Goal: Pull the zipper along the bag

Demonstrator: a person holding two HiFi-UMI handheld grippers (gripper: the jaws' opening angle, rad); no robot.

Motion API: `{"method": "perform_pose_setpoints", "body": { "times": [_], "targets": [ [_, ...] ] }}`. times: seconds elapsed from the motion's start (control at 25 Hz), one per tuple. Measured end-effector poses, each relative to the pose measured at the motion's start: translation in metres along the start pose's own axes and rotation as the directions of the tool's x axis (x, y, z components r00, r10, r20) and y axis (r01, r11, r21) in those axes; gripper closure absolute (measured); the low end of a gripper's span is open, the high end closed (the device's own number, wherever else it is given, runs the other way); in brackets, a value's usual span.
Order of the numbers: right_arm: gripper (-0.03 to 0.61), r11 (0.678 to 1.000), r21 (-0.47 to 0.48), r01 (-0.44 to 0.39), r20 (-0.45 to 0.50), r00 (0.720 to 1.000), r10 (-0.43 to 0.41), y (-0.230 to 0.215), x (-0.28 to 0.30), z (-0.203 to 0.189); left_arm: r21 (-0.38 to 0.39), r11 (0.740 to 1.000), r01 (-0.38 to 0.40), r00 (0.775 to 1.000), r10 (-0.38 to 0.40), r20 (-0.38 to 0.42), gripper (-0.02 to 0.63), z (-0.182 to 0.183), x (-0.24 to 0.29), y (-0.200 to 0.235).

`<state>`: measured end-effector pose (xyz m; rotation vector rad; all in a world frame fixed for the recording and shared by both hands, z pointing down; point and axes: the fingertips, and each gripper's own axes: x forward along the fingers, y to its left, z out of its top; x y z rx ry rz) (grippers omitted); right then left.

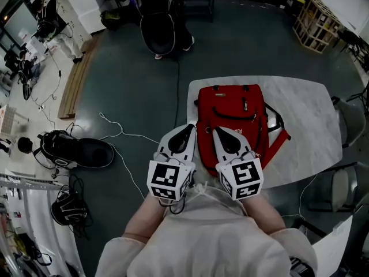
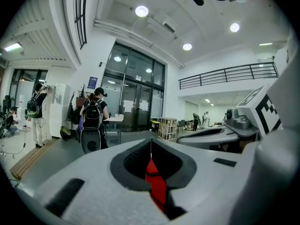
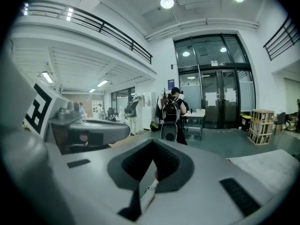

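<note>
Left tongs (image 2: 151,143) and right tongs (image 3: 153,145) both closed, empty; whole red bag (image 1: 230,111) only from head view.

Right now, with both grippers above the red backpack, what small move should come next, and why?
Probably lower the right gripper, opening its jaws, toward the red fabric backpack on the white marble table. Both it and the left gripper have jaws together, gripping nothing, above the bag's near end, so no pull can start yet.
</note>
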<state>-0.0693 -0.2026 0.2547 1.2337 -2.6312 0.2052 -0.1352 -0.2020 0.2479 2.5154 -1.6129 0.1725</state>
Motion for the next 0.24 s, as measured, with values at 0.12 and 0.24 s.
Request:
{"method": "perform_pose_setpoints", "body": {
  "times": [0.12, 0.24],
  "targets": [
    [0.552, 1.0, -0.013, 0.004, -0.013, 1.0, -0.004, -0.0001, 0.0024, -0.0026, -0.004, 1.0, 0.001, 1.0, -0.001, -0.005, 0.592, -0.0026, 0.0014, 0.0008],
    [0.552, 1.0, -0.03, 0.01, -0.031, 0.999, -0.01, -0.0014, 0.0053, -0.0072, -0.008, 1.0, 0.001, 1.0, -0.001, -0.005, 0.592, -0.0056, 0.0044, 0.0005]
  ]
}}
